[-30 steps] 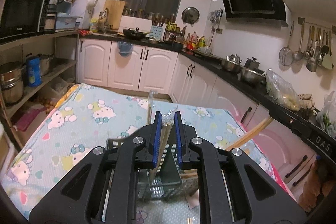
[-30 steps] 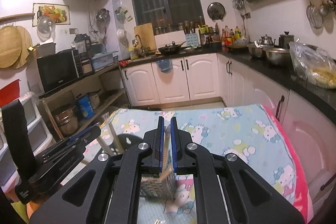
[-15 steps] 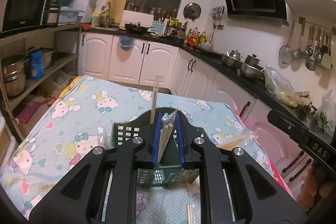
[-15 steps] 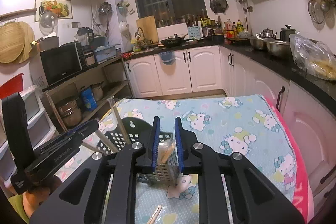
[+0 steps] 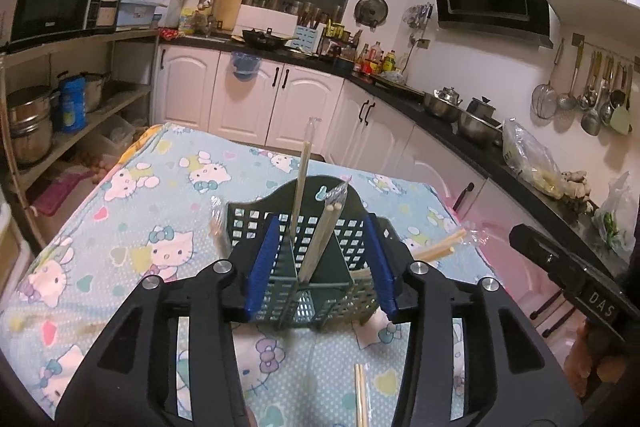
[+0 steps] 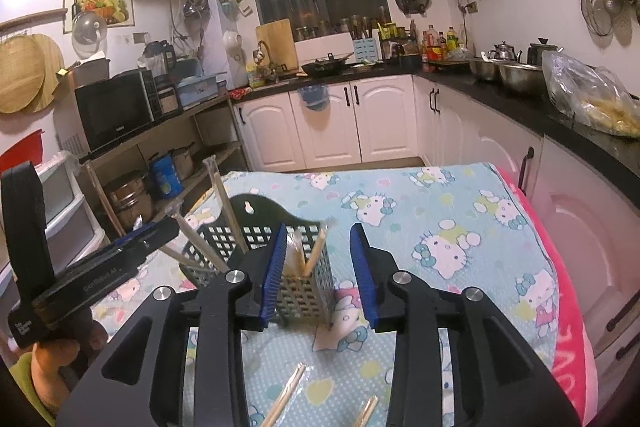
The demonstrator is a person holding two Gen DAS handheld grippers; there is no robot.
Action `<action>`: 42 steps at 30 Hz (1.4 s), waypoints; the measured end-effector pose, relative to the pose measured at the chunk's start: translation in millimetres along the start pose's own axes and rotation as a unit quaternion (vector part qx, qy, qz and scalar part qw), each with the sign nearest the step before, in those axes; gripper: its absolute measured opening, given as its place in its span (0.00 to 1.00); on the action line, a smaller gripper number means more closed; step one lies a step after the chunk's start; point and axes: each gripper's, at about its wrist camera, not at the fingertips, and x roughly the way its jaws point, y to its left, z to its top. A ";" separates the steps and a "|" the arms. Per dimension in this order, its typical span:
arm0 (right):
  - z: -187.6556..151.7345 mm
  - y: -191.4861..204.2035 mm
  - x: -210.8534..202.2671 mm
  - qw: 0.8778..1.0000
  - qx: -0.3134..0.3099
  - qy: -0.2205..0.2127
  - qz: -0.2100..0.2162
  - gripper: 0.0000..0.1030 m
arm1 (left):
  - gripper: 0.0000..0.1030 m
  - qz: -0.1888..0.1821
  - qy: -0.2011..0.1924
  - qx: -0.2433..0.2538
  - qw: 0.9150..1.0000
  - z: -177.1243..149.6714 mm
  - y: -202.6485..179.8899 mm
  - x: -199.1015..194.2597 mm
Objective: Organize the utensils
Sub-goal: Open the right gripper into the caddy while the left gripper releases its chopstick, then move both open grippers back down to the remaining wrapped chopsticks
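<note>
Claws (image 5: 322, 263) (image 6: 318, 273) angled down over basket (image 5: 304, 227); jaws opening, chopsticks (image 5: 326, 235) freed.

Wrapped chopsticks (image 5: 326, 233) stand in the basket (image 5: 256, 223) on the table (image 5: 132, 203), loose pairs (image 6: 288, 393) before it.

Warm indoor light — sharp, edges fisheye-bent.

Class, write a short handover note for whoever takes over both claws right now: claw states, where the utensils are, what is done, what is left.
Left claw: jaws opening, wrapped chopsticks between them, standing free in the basket.
Right claw: jaws opening, nothing gripped; another wrapped pair leans in the compartment ahead.
Done: several pairs stand in the dark green basket.
Left: loose chopsticks lie on the tablecloth near the claws; one pair lies right of the basket.
</note>
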 end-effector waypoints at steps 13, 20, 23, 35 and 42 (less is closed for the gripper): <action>-20.0 -4.3 -18.7 1.000 0.000 0.009 0.000 0.41 | 0.58 -0.012 0.005 -0.022 1.000 -17.6 7.5 -33.1; -25.7 2.7 -29.5 1.000 -0.008 0.013 0.008 0.45 | 0.67 -0.003 0.015 -0.028 1.000 -32.3 14.7 -47.2; -28.4 5.3 -33.7 1.000 -0.013 0.013 0.013 0.47 | 0.71 0.002 0.020 -0.033 0.999 -38.3 20.9 -51.7; -47.6 28.5 -37.6 0.998 -0.037 0.035 0.028 0.49 | 0.72 0.030 0.032 -0.059 0.997 -59.5 49.8 -71.6; -62.1 41.8 -37.1 0.996 -0.046 0.063 0.035 0.49 | 0.72 0.036 0.050 -0.066 0.996 -74.0 61.3 -80.4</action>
